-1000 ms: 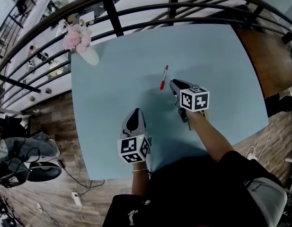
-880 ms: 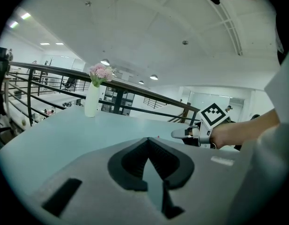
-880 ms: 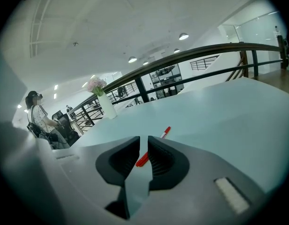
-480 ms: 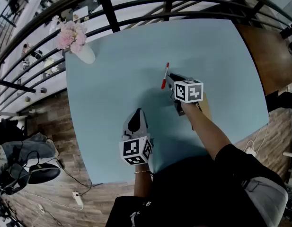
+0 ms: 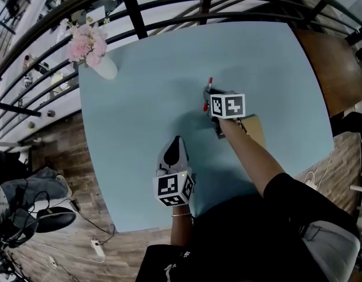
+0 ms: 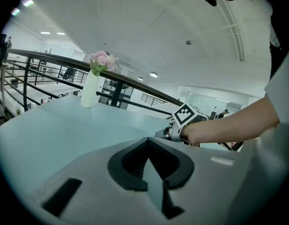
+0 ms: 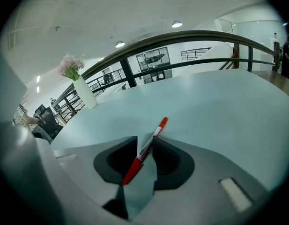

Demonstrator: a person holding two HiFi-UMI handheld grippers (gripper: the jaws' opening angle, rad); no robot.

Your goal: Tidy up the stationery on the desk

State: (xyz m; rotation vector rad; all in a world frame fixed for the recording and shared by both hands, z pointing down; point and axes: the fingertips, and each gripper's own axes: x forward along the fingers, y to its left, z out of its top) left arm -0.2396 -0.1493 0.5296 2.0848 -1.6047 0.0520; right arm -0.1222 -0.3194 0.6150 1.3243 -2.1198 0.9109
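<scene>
A red pen lies on the pale blue desk; in the head view only its far tip shows beyond my right gripper. In the right gripper view the pen runs slantwise through the gap of my right gripper. Those jaws have just been opening and stand open on either side of the pen. My left gripper hovers nearer the desk's front edge, its jaws shut and empty.
A white vase of pink flowers stands at the desk's far left corner. A tan flat object lies beside my right forearm. A dark railing runs behind the desk, and a brown wooden surface adjoins it at the right.
My right gripper has moved down and toward the far left over the red pen, which now sits between its jaws. The left gripper has stayed almost still.
</scene>
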